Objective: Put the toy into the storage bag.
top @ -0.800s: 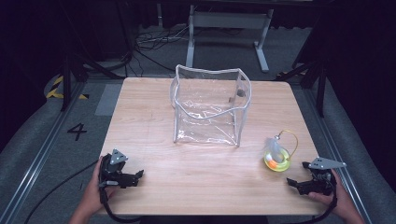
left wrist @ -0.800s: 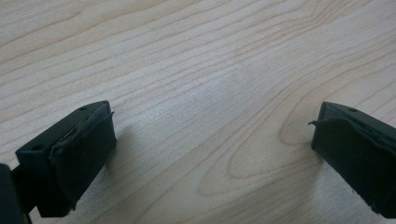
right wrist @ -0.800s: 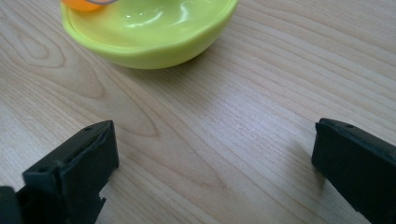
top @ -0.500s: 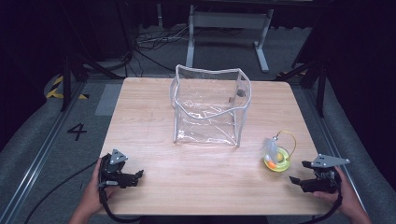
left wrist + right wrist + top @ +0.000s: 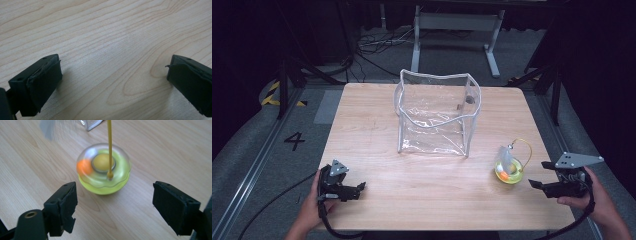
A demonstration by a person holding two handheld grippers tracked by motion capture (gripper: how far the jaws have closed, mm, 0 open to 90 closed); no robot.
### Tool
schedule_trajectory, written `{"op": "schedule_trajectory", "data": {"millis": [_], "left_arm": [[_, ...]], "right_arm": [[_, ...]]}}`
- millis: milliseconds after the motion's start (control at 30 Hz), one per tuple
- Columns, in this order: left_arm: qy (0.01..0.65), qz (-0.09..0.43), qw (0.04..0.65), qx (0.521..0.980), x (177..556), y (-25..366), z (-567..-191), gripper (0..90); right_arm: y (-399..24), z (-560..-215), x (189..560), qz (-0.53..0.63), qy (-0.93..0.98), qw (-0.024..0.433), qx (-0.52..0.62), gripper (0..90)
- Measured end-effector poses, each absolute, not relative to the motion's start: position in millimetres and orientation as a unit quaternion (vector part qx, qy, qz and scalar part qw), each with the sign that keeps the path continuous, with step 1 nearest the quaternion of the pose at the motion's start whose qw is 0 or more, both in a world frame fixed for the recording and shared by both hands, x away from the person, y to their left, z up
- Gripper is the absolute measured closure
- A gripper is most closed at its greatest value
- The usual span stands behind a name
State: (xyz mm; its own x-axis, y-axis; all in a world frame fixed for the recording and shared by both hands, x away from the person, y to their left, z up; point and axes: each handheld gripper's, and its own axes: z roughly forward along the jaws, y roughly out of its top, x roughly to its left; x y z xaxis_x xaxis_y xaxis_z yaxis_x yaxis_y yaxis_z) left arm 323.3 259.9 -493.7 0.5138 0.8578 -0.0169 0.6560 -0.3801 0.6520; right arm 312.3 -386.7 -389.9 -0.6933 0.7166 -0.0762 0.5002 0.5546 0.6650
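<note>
1 yellow-green toy [image 5: 103,171] sits before right tongs [image 5: 113,206].

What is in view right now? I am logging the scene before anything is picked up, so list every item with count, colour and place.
Wooden table: one, light wood, centre of the high view.
Clear plastic bag: one, transparent with pale edging, standing open at the table's middle, towards the far side.
Small round toy: one, clear dome on a yellow-green base with an orange ball and a yellow cord, near the table's right edge, between the open jaws in the right gripper view, not touched.
Floor marking "4": one, black, left of the table.
Metal stand: one, grey, behind the table.
Left gripper: black, open, near-left corner.
Right gripper: black, open, beside the toy.
</note>
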Motion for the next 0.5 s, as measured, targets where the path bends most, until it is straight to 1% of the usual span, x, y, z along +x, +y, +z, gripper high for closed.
{"op": "schedule_trajectory", "data": {"millis": [133,333,500], "left_arm": [[0.465,0.165,0.306,0.814,323,260,-494,0.0],[0.459,0.164,0.307,0.818,324,261,-494,0.2],[0.453,0.163,0.308,0.821,323,262,-494,0.3]], "right_arm": [[-375,-368,321,0.293,0.878,0.180,0.334,20.5],[-363,-359,333,0.284,0.885,0.178,0.322,20.6],[-351,-356,342,0.271,0.893,0.162,0.321,28.9]]}}
